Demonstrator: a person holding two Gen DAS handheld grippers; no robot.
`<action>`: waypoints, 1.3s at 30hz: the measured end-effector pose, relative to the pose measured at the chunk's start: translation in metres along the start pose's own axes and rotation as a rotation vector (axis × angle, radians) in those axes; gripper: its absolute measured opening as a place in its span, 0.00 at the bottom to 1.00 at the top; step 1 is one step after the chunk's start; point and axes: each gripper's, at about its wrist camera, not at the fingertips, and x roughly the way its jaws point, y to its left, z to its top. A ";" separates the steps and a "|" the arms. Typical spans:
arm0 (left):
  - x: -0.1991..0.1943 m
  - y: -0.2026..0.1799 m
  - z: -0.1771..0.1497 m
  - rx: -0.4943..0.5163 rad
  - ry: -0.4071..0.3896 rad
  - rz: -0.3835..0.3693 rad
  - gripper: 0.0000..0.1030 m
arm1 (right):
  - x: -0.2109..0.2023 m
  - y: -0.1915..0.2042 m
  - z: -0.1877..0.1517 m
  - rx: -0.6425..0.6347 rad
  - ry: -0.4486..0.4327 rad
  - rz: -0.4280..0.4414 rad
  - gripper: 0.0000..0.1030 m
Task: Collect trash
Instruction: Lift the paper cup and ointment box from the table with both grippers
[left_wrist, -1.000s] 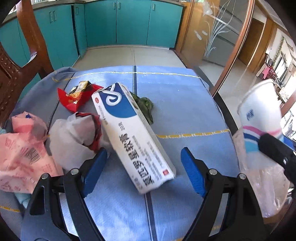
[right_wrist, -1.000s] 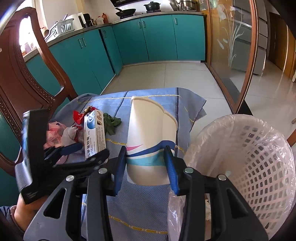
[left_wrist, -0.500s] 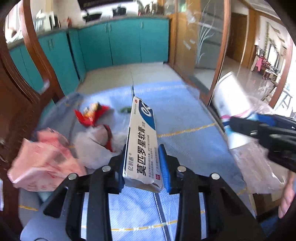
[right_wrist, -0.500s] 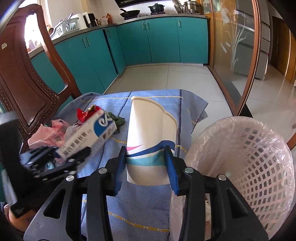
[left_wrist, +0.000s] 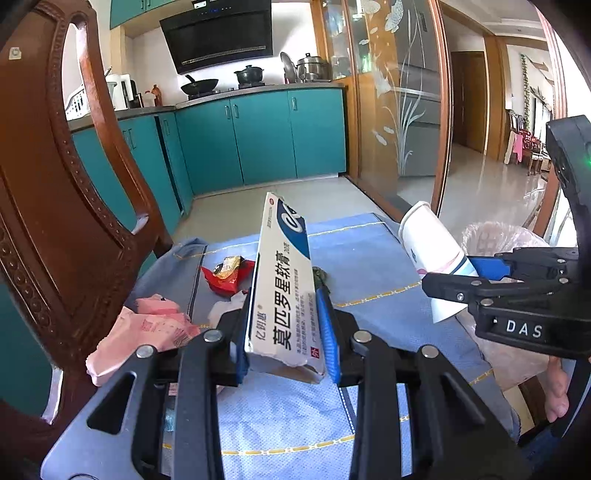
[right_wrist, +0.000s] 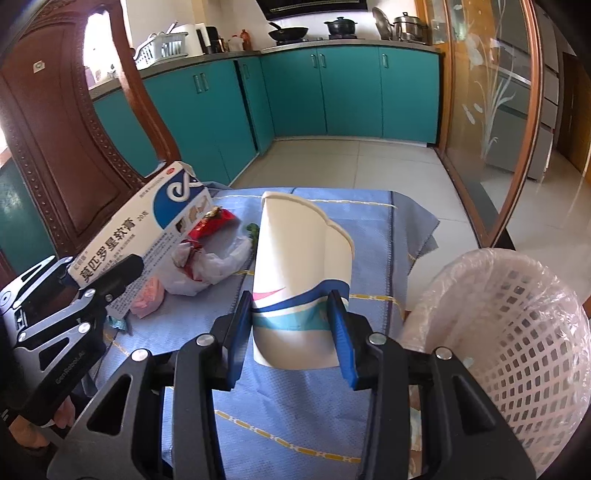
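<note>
Starting at the far left, we see a carved wooden chair (left_wrist: 55, 206) standing against the edge of the counter (left_wrist: 369, 266), which is covered with a blue cloth. On the cloth beside the chair lies crumpled pink paper (left_wrist: 144, 332), and past it a red snack wrapper (left_wrist: 225, 277) and a bunched white plastic bag (right_wrist: 207, 266), with a small dark green scrap (left_wrist: 319, 275) lying just beyond them. Our left hand-held gripper (left_wrist: 286, 332) has just been closing and is now clenched on the lower end of a long white-and-blue medicine box (left_wrist: 284, 288), its blue pads pressed on both long sides; the box is lifted clear of the cloth and tilts up and away from us. Further right, our right hand-held gripper (right_wrist: 291, 328) is grasping a white paper cup (right_wrist: 299, 273) with blue and pink stripes, the pads squeezing its lower part so that the wall is dented and the rim is folded; the cup too is off the cloth, near the counter's right edge. At the far right stands a white lattice waste basket (right_wrist: 517, 332) lined with a clear plastic bag, just beside the counter and below the cup.
</note>
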 end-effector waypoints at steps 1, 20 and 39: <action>0.001 0.001 0.000 -0.003 0.000 0.000 0.31 | 0.000 0.001 0.000 -0.003 -0.001 0.002 0.40; -0.004 0.001 0.001 -0.010 -0.041 -0.011 0.31 | -0.003 0.007 -0.001 -0.022 -0.019 -0.010 0.40; -0.003 -0.006 0.001 0.015 -0.028 0.014 0.31 | -0.001 0.009 -0.002 -0.024 -0.011 -0.012 0.40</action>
